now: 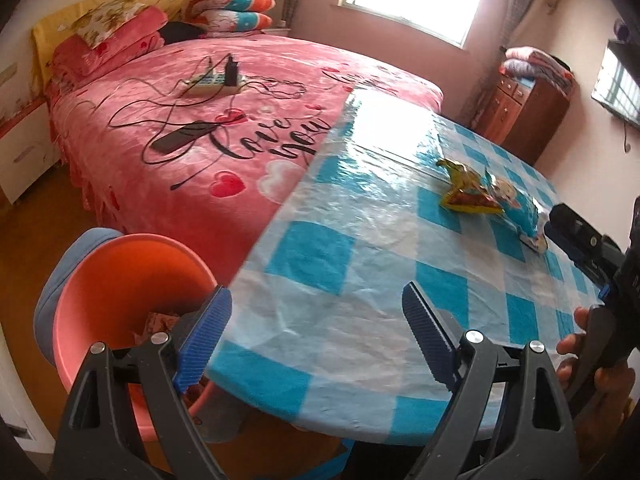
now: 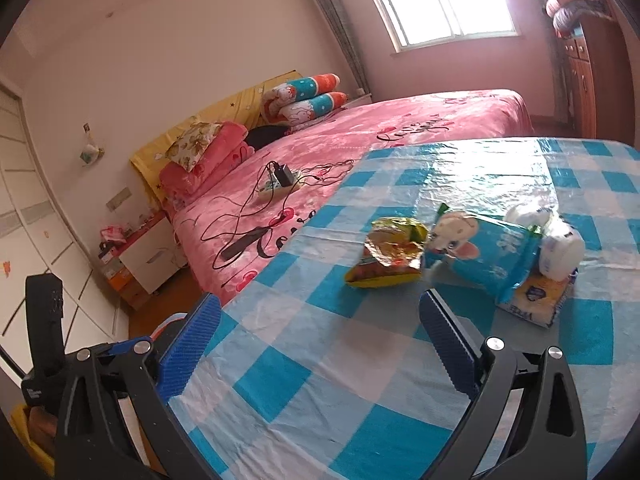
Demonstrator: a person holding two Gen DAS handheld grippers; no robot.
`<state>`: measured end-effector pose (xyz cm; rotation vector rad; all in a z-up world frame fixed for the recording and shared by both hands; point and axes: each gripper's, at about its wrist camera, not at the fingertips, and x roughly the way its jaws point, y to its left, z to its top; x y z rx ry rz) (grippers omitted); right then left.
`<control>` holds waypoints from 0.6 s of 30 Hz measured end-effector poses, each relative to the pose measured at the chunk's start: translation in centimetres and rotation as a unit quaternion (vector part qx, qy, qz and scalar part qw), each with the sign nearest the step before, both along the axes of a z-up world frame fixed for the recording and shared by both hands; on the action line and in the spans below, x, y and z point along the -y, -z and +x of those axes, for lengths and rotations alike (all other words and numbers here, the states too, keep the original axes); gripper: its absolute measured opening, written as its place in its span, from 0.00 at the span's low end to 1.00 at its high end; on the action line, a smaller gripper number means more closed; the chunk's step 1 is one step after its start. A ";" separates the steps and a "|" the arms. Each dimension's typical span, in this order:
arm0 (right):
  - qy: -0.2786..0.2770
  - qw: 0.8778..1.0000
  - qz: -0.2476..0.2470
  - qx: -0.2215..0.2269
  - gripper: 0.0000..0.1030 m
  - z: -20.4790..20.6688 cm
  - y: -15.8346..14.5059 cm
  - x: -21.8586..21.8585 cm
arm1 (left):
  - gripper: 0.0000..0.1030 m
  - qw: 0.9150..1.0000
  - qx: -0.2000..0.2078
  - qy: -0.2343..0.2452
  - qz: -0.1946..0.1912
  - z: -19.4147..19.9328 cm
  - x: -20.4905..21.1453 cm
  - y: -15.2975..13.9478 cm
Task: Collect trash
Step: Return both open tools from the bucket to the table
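Trash sits mid-worktop on the blue-and-white checked plastic cloth [image 2: 304, 380]: a crumpled yellow-and-red foil snack wrapper [image 2: 386, 256], touching a blue plastic packet printed with a cartoon mouse [image 2: 480, 256]. The packet leans on a white tissue pack [image 2: 538, 302] with white crumpled plastic [image 2: 560, 246] on top.

Right gripper [image 2: 320, 344] has its fingers spread wide, nothing between them, aimed short of the wrapper. Left gripper [image 1: 316, 328] is also wide open and empty, over the worktop edge just beside the pink round plastic bin [image 1: 120, 280], which already has scraps inside.

Risks:
- Wrapper is light and slick, so closing fingers may push it away instead of pinching it.
- Wrapper and packet touch, so a grab could drag both and tip the tissue pack.
- Glossy cloth could bunch under the fingers.
- Bin sits below the worktop edge, so a drop may miss.
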<state>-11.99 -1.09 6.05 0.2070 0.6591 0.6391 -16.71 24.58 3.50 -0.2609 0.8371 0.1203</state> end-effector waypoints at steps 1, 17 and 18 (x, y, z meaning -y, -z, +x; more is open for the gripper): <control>0.002 1.000 0.000 0.001 0.95 0.1 0.0 0.3 | 0.85 1.000 -0.001 0.002 0.002 0.1 0.3 0.0; 0.064 0.997 -0.035 0.002 0.95 0.9 0.6 5.3 | 0.85 0.998 -0.021 0.052 0.025 1.5 6.4 0.4; 0.069 0.997 -0.035 0.002 0.95 1.0 0.6 5.7 | 0.85 0.998 -0.022 0.057 0.029 1.6 6.9 0.3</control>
